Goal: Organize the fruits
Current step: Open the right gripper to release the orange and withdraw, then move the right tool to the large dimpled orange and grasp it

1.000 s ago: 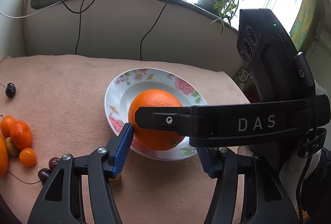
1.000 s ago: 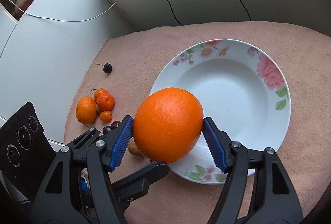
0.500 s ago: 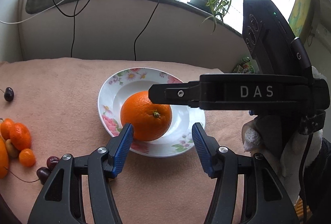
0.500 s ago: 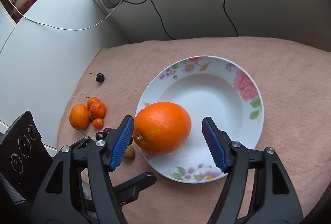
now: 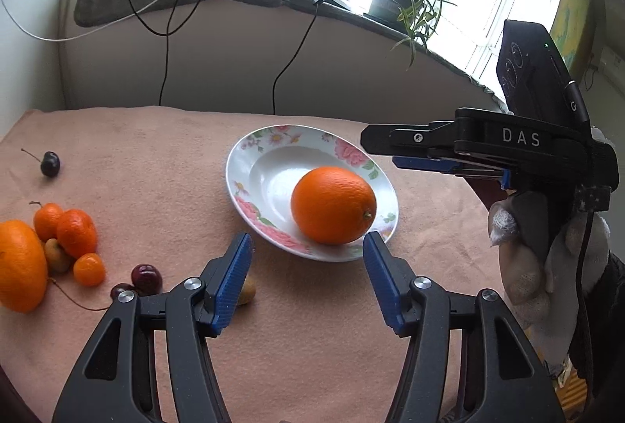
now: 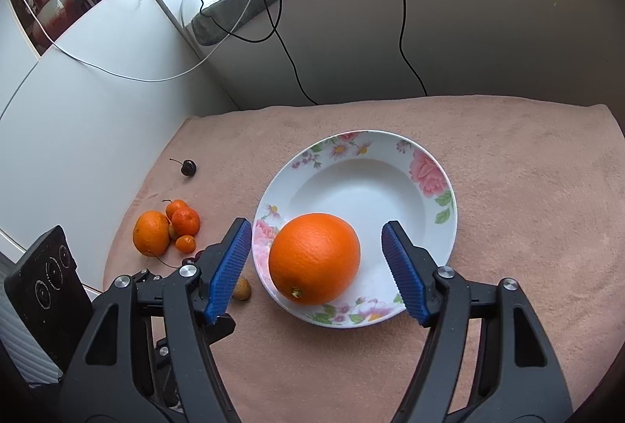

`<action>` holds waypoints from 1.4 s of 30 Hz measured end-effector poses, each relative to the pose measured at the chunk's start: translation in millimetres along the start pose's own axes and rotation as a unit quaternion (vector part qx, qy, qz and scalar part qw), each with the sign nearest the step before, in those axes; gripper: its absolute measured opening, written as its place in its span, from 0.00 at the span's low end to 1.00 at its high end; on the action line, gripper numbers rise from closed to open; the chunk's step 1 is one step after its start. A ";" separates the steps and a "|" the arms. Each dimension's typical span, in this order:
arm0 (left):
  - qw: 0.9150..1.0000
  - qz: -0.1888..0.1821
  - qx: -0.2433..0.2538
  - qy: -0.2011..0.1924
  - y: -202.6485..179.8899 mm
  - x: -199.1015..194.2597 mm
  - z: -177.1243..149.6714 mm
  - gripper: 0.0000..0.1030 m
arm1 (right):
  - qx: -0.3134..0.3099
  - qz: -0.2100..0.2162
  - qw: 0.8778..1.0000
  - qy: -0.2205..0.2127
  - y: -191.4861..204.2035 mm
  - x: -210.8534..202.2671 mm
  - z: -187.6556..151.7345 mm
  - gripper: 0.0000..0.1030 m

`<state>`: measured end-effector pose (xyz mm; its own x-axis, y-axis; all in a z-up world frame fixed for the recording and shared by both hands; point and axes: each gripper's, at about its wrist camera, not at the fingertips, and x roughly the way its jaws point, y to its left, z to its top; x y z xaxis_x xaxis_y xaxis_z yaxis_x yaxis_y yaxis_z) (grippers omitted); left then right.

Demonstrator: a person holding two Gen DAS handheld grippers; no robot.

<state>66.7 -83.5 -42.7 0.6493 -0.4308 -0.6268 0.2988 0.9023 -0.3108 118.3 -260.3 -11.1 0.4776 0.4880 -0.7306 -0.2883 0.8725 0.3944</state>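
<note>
Large orange (image 6: 314, 259) lies in the floral plate (image 6: 429, 173), on the near part of the bowl toward the rim, stem end turned down toward the right camera. No jaw pad touches it in either view. Plate sits on the peach cloth covering the tabletop (image 6: 527, 227).

Right gripper (image 6: 316, 266): jaws released, blue pads standing apart on either side of the orange with clear gaps; it holds nothing. In the left view it appears from the side (image 5: 394, 153), above and to the right of the plate, held by a gloved hand (image 5: 523, 247).

Left gripper (image 5: 306, 280): jaws released and empty, hovering over the cloth just short of the plate's near rim (image 5: 312, 251); the orange (image 5: 333, 210) shows beyond the gap between the pads.

Remaining fruit, all on the cloth left of the plate: a second orange (image 6: 151, 233) with three small mandarins (image 6: 185, 220) bunched against it; two dark cherries (image 5: 145, 276) near the left gripper's left pad; one small brownish fruit (image 6: 241, 288) just beside the plate's rim, kind not determinable. A single cherry (image 6: 188, 167) with stem lies well apart from the cluster, farther back.

Background: windowsill with chargers and cables (image 5: 164, 32), potted plant (image 5: 402, 1).
</note>
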 end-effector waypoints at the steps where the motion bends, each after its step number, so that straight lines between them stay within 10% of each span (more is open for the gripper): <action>1: 1.000 0.003 -0.001 -0.001 1.4 -2.9 -0.3 0.57 | 0.002 0.002 1.000 -0.003 -0.1 -1.9 0.0 0.70; 14: 0.997 0.073 -0.026 -0.015 46.7 -45.4 -16.3 0.57 | -0.022 0.014 0.999 -0.018 26.8 -1.5 -2.6 0.70; 22: 0.990 0.127 -0.058 -0.019 87.5 -76.8 -36.5 0.76 | -0.047 0.025 0.999 0.000 55.4 17.9 -2.5 0.71; 26: 0.986 0.147 -0.075 -0.027 106.4 -90.8 -43.3 0.77 | -0.054 0.039 0.998 0.007 73.1 27.8 -3.5 0.89; 42: 0.979 0.154 -0.127 -0.031 164.6 -102.6 -56.7 0.77 | -0.079 0.123 0.985 0.091 160.0 88.4 -7.6 0.89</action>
<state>9.5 108.5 -70.1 0.7251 -0.1298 -0.6763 -0.0972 0.9529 -0.2872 108.1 -77.8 -16.8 0.2250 0.6593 -0.7174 -0.5093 0.7073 0.4903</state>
